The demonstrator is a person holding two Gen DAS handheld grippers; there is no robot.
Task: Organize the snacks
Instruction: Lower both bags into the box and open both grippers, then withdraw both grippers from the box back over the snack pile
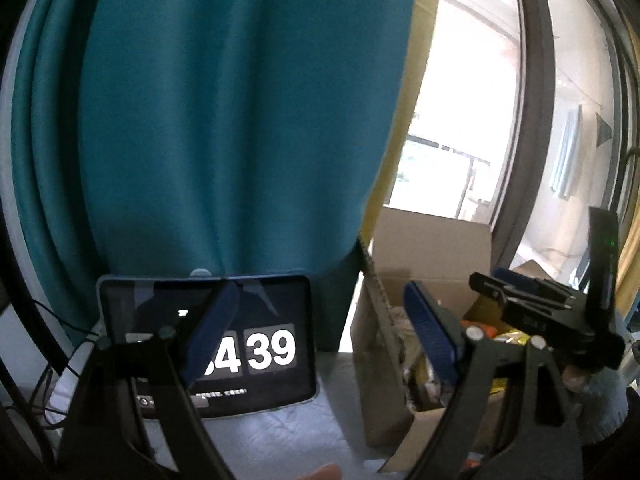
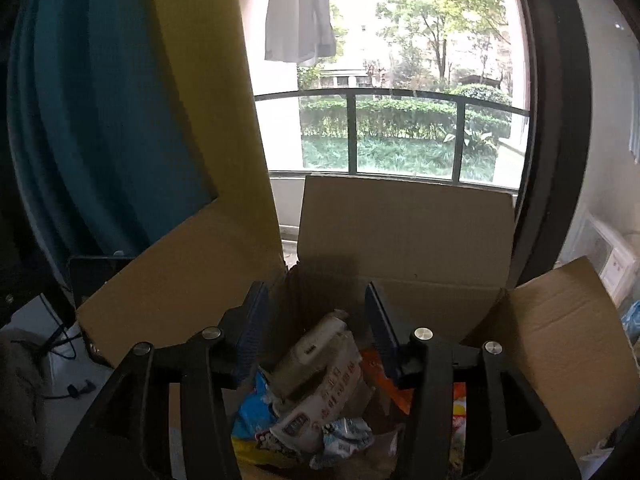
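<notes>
The right claw (image 2: 314,330) is being held released above the snacks (image 2: 320,392) in the cardboard box (image 2: 404,232), probably for picking. The left claw (image 1: 320,332) is also being kept released, empty, before the tablet (image 1: 276,308).

My left tongs (image 1: 316,332) hang spread wide, holding nothing. Just left of the open cardboard box (image 1: 432,248) a tablet (image 1: 276,320) leans on the teal curtain (image 1: 224,120). My right tongs (image 1: 532,300) hover over that box.

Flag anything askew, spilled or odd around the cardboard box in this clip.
Nothing is spilled or damaged. The snack packets lie jumbled and crumpled inside the open cardboard box, unsorted, as expected. Both the left hand-held gripper and the right hand-held gripper are open and empty.
</notes>
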